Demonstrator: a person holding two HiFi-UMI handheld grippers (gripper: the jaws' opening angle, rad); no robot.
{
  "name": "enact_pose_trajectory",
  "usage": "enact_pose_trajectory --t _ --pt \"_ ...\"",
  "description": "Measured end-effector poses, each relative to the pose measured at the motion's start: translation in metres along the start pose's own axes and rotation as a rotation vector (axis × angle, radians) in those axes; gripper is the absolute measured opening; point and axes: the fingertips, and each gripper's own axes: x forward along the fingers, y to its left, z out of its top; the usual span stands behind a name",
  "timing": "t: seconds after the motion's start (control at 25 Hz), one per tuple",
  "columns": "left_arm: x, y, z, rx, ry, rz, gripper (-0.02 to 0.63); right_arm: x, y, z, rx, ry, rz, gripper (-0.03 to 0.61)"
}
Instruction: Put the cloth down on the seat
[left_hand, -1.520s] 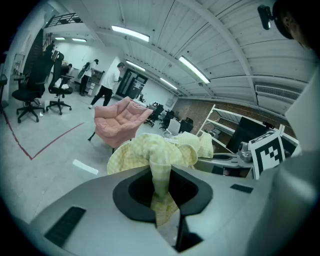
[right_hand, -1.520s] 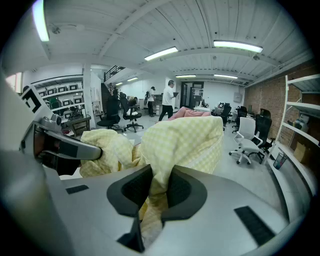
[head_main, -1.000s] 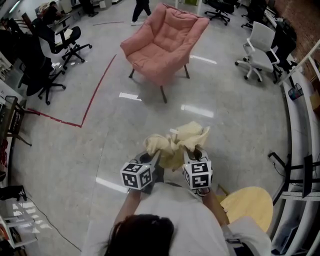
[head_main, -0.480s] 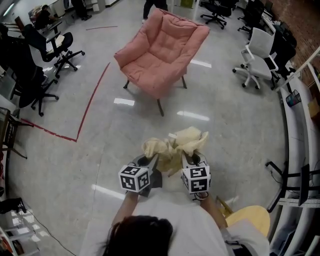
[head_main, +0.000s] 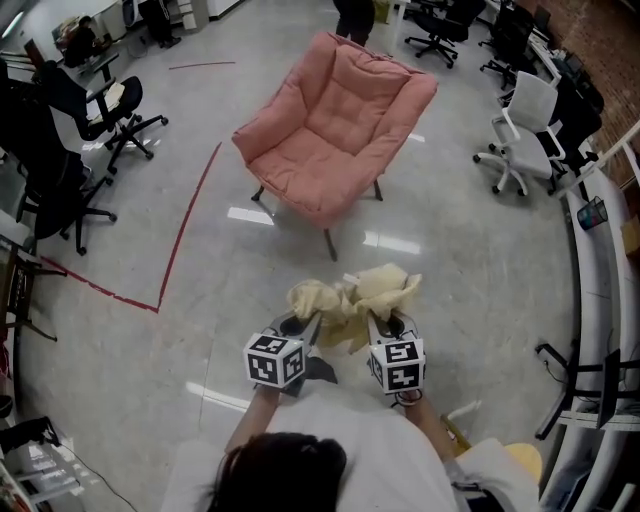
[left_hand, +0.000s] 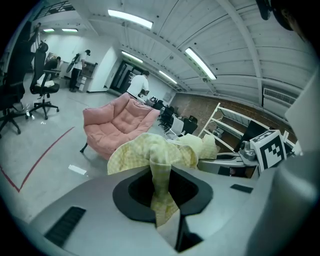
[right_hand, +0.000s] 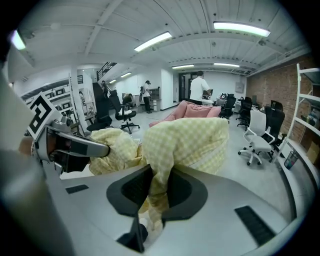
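The pink armchair has been brought nearer than a second ago. A crumpled, yellow checked cloth is clamped by the left gripper and the right gripper, bunched between them above the glossy floor, well short of the quilted seat

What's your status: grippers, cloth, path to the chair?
Both shut on the yellow cloth: left gripper, right gripper; it's bunched between them. The pink armchair is ahead, seat bare, cloth not yet down. The floor between shows nothing blocking.
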Motion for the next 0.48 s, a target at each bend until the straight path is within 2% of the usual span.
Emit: enact_pose_trajectory --t 0.32,0.48 --pt "0.022 0.044 0.04 0.005 0.007 -0.034 0.075 0.051 0.001 0.039 -0.001 -0.007 -0.009 0.077" --pt "0.029 0.055 0.049 -0.002 0.014 -0.041 0.075 0.061 -0.001 0.046 0.008 0.004 -0.011 0.078"
